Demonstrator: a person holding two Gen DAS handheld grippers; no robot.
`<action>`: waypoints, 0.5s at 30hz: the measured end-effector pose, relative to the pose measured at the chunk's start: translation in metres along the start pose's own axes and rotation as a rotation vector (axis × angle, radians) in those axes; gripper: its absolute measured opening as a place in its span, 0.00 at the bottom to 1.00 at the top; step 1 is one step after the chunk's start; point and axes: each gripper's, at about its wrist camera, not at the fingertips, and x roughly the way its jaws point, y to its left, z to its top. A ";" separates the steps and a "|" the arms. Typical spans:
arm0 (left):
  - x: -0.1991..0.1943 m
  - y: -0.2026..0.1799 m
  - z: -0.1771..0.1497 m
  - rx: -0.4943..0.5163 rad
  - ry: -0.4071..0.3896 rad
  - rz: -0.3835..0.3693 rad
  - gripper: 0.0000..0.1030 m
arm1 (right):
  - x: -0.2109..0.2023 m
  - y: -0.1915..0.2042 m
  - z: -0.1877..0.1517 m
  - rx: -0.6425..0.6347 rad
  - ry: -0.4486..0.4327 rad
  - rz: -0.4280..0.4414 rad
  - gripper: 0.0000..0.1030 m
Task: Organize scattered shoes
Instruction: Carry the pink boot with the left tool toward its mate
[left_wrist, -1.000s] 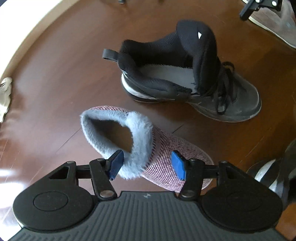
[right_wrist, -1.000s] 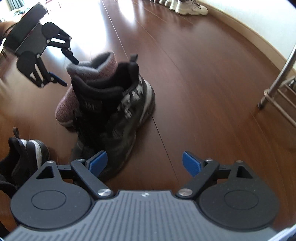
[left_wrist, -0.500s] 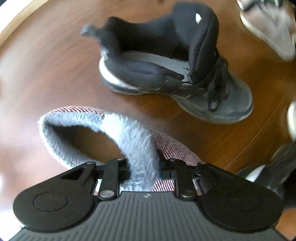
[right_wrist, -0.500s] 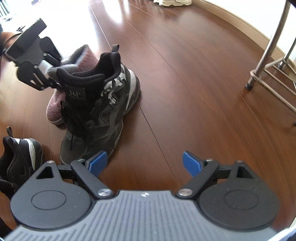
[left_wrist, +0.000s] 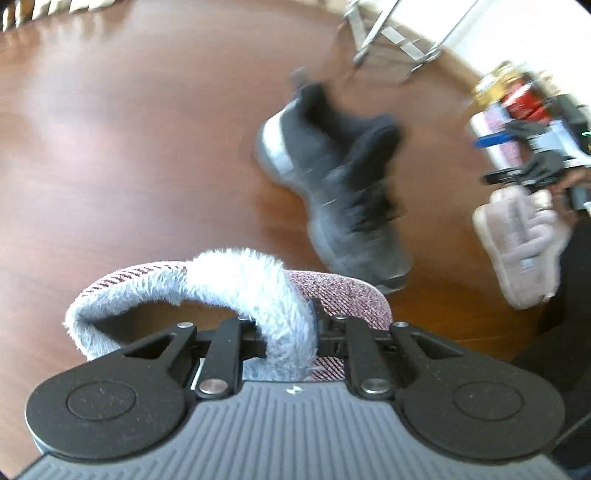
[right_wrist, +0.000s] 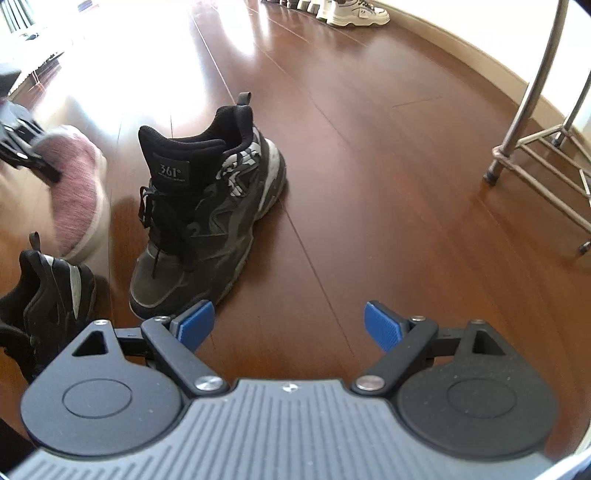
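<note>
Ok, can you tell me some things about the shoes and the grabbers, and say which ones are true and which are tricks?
1. The left gripper is pinching the pink slipper's furry collar. True.
2. The right gripper holds the black sneaker. False: its jaws are open and empty.
3. The black sneaker stands upright on the wooden floor. True.
4. The sneaker's laces are white. False: they are black.
</note>
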 end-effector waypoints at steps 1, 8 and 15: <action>-0.005 -0.008 0.003 0.014 -0.013 -0.007 0.18 | -0.005 -0.002 -0.002 0.003 -0.005 -0.005 0.84; -0.022 -0.123 0.081 0.251 -0.101 -0.078 0.18 | -0.073 -0.040 -0.039 0.080 -0.097 -0.071 0.84; 0.099 -0.238 0.181 0.489 -0.046 -0.156 0.18 | -0.157 -0.097 -0.120 0.222 -0.196 -0.190 0.84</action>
